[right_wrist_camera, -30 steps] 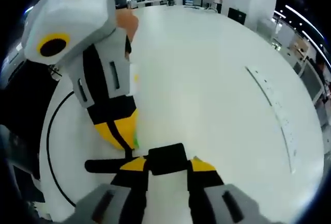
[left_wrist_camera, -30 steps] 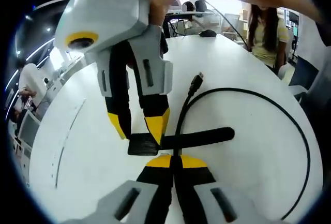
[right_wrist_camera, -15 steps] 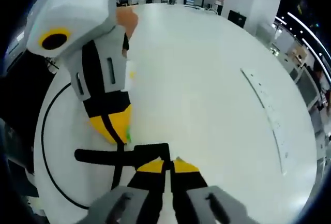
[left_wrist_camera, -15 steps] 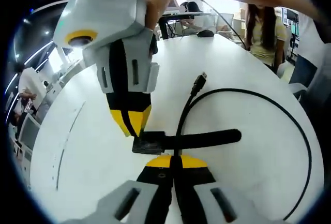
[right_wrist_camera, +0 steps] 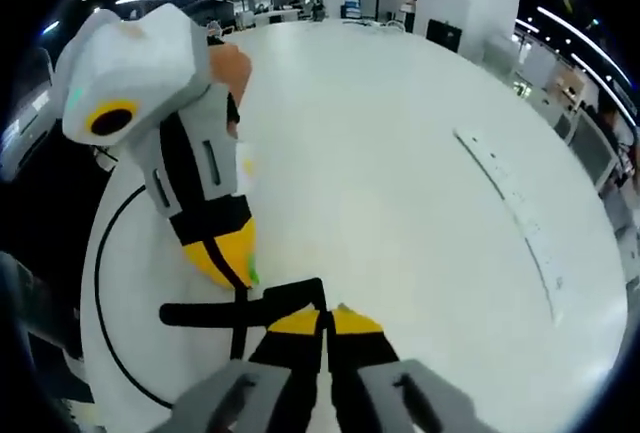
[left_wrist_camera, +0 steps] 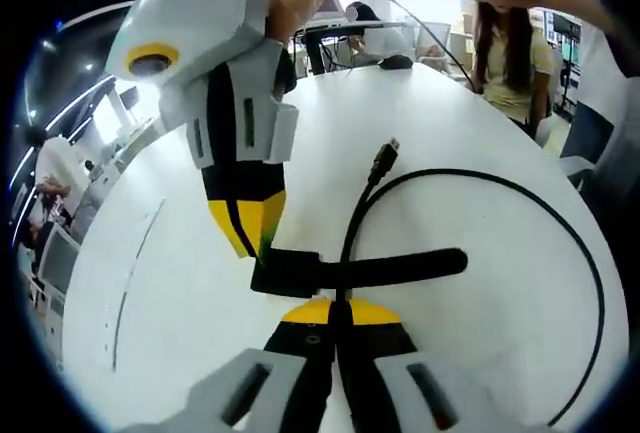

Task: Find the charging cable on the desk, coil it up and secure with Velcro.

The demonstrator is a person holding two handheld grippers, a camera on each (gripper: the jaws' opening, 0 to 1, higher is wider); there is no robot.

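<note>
In the left gripper view, your left gripper [left_wrist_camera: 335,305] has its jaws pinched together on the charging cable [left_wrist_camera: 560,223] where the black Velcro strap [left_wrist_camera: 385,267] crosses it, with the plug [left_wrist_camera: 382,159] lying beyond on the white desk [left_wrist_camera: 470,133] and the rest looping wide to the right. Keep that pinch firm so the crossing stays put. The right gripper [left_wrist_camera: 248,245] comes down on the strap's left end with its tips together. In the right gripper view, the right gripper [right_wrist_camera: 322,315] is clamped on that strap [right_wrist_camera: 245,307] end, the left gripper [right_wrist_camera: 228,271] just beyond it. Pull the end up and over the cable, snug, before pressing it down.
</note>
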